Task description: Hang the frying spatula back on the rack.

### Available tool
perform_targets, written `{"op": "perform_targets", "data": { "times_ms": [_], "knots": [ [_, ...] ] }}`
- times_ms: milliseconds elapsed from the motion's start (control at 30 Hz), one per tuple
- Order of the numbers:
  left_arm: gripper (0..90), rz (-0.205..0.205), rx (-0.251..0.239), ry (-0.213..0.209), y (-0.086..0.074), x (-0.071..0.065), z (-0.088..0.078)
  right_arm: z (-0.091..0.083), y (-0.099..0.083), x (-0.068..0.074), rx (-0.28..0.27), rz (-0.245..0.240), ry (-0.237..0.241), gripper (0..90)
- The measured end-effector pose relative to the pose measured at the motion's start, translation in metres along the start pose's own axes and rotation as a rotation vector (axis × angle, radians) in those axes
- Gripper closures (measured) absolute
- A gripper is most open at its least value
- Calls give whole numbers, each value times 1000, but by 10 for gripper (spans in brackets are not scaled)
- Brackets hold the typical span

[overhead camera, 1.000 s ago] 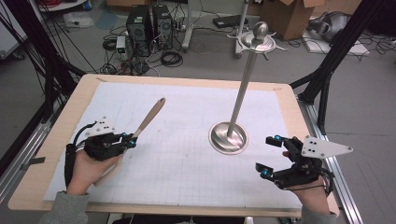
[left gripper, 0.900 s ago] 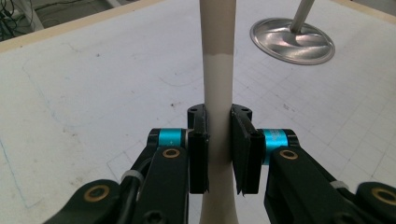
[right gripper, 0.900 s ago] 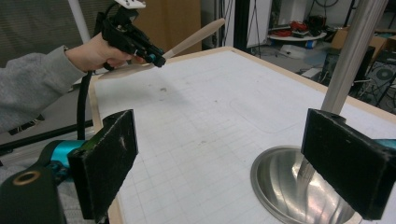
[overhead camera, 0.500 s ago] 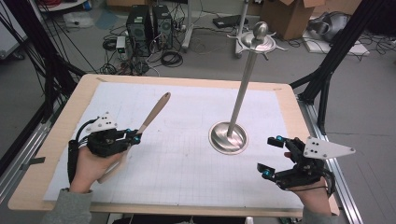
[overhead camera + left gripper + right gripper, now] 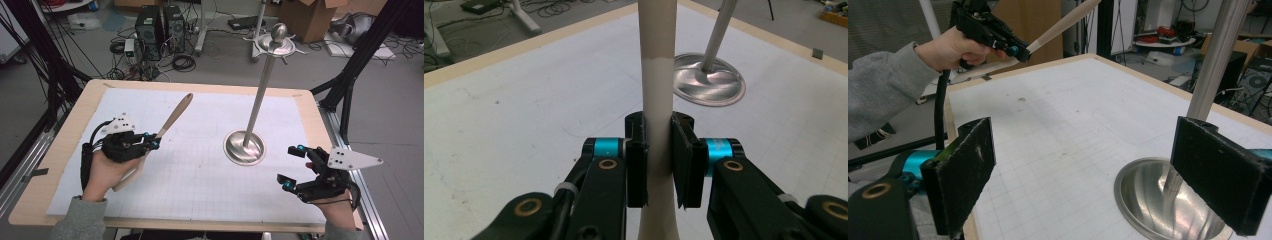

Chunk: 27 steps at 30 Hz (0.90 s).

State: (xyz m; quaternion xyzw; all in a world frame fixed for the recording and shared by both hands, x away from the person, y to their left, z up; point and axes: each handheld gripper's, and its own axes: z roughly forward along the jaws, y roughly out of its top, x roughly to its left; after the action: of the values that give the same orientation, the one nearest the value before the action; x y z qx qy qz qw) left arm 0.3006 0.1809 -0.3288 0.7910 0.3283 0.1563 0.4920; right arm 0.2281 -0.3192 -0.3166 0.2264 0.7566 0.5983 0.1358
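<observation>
We look down on a pale wooden tabletop (image 5: pixel 60 165) covered by a white gridded sheet (image 5: pixel 200 150). Beyond its far edge we see a grey floor (image 5: pixel 385 115) strewn with black cables (image 5: pixel 182 62). Two dark computer towers (image 5: pixel 160 25) stand there side by side, and a cardboard box (image 5: pixel 312 17) sits further right. Black frame struts (image 5: pixel 357 60) slant up at both sides of the tabletop, and a metal rail (image 5: pixel 20 175) runs along its left edge. The light is even and soft.
</observation>
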Motion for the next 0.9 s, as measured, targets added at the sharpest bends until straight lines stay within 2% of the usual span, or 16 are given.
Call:
{"op": "perform_targets", "data": {
  "times_ms": [300, 900],
  "knots": [
    [779, -6, -9, -5, 12, -3, -1, 1, 0, -1, -3, 0, 1, 97],
    [779, 17, -17, -20, 34, -14, 5, -5, 0, -3, -24, 4, -1, 97]
  ]
}}
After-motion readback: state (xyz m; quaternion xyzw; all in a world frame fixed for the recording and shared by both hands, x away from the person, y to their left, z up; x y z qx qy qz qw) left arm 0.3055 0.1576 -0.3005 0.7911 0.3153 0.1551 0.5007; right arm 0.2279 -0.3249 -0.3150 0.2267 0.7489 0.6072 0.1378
